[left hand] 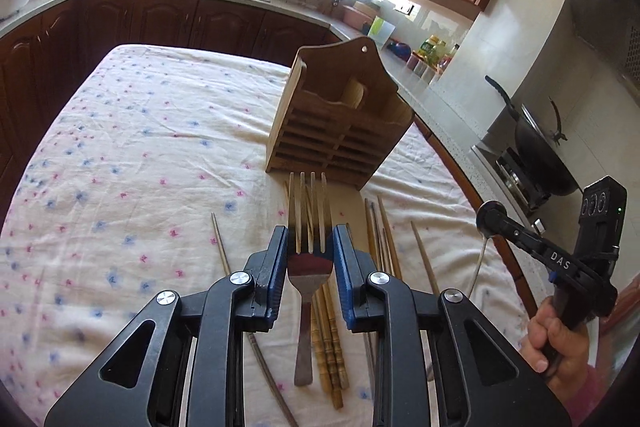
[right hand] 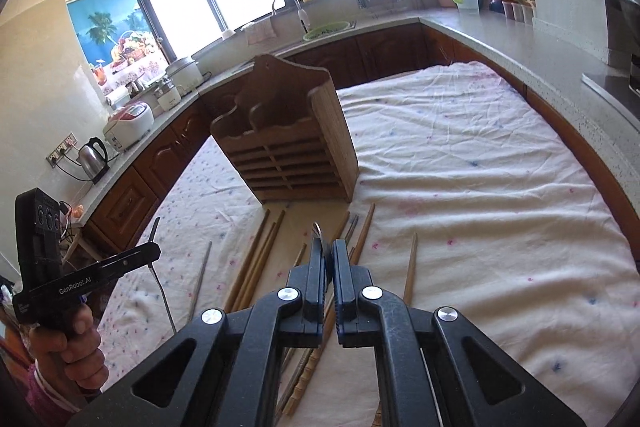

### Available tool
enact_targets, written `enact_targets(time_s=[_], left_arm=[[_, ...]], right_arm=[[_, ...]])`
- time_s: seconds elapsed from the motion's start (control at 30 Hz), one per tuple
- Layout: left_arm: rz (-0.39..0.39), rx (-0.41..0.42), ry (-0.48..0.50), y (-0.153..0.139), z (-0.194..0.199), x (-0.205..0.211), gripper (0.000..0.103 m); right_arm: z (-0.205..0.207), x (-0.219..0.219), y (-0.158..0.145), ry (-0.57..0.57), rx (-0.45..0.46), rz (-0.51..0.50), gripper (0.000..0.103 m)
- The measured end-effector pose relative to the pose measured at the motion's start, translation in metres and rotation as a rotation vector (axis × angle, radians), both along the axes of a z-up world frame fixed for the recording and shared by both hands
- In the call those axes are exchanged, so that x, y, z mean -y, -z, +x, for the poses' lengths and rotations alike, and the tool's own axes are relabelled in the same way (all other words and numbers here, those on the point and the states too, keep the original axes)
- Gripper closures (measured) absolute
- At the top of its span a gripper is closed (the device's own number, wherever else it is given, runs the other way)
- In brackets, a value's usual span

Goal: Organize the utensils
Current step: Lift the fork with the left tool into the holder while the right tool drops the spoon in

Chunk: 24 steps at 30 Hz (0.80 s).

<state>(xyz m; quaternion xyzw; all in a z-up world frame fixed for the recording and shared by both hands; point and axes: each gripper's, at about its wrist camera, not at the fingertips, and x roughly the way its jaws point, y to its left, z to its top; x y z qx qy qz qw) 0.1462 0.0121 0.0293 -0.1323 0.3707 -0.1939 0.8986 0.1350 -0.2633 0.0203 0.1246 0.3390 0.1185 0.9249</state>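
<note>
Fork (left hand: 310, 247) clamped between the blue pads of the left tool (left hand: 310, 247), tines pointing away toward the holder, handle hanging back toward the camera, lifted off the cloth. Right tool (right hand: 327, 259) pressed together on a thin metal utensil (right hand: 318, 230); only its rounded end shows above the fingers, a slim stem trails below in the left view. Spoon or not, cannot tell.

Wooden utensil holder (left hand: 340, 115) stands upright on the far side of both tools, slatted front facing them, two compartments at the top.

Chopsticks (left hand: 330, 339) lie loose on the cloth between the tools and the holder, more (right hand: 256, 259) scattered left and right, mostly pointing toward the holder.

Bench covered by a white floral cloth (left hand: 140, 147). A hand (left hand: 556, 343) grips the right tool's handle; another hand (right hand: 74, 351) grips the left one.

Kitchen counter (right hand: 500, 27) wraps round the far side, with sink and faucet (right hand: 296, 7) under the window.
</note>
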Motion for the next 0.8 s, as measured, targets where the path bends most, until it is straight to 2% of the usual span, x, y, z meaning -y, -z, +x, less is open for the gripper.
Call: enact_targets(time_s=[0.2, 0.37, 0.6, 0.8], left_arm=[[-0.017, 0.056, -0.032, -0.023, -0.005, -0.012, 0.083], [-0.018, 0.088, -0.038, -0.036, 0.002, -0.014, 0.083], [-0.018, 0.141, -0.029, -0.061, 0.022, -0.007, 0.083], [-0.019, 0.221, -0.032, -0.097, 0.051, -0.002, 0.083]], right_arm=[[-0.005, -0.002, -0.037, 0.009, 0.099, 0.003, 0.1], [0.002, -0.003, -0.052, 0.023, 0.148, -0.02, 0.099], [0.023, -0.004, -0.073, 0.06, 0.238, -0.069, 0.1], [0.046, -0.009, -0.101, 0.113, 0.378, -0.124, 0.099]])
